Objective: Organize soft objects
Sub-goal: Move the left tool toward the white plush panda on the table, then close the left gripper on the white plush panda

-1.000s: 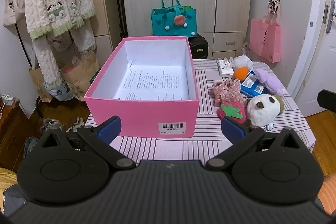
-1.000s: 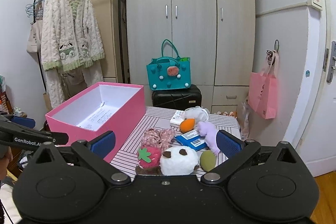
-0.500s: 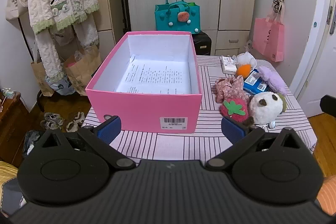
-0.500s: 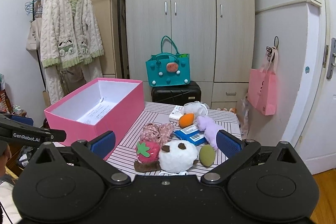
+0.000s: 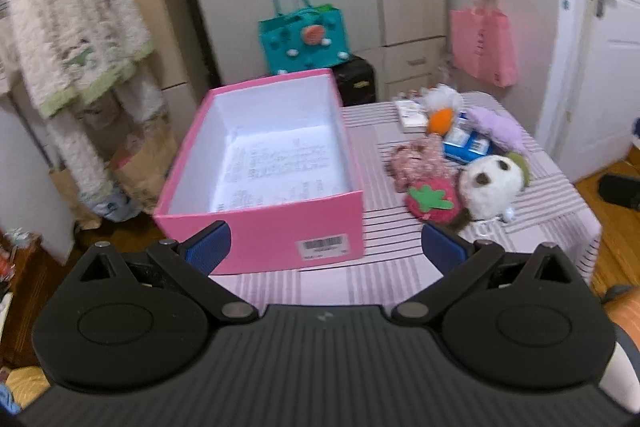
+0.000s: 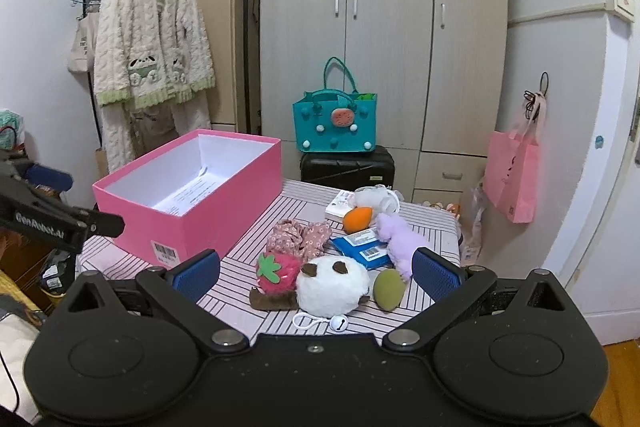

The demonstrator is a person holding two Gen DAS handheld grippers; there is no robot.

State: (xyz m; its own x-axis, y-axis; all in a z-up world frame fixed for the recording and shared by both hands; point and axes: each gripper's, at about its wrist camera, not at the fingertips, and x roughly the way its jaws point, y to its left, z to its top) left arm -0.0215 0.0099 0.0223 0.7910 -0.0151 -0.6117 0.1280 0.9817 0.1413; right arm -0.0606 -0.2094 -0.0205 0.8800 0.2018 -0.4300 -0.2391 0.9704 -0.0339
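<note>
So the pink box sits open on the left half of the striped counter, lid off, just a printed sheet lying in the bottom. Looks to me like it's parked there as the drop spot. The soft stuff is all heaped on the right half, well apart from nothing, basically one clump: a strawberry plush touching a white panda plush, an olive sponge beside it, a floral scrunchie behind, plus a lilac plush and an orange sponge.

Right gripper hangs spread wide right in front of the panda, holding nothing. Left gripper is also spread and empty, near the box's front corner.
</note>
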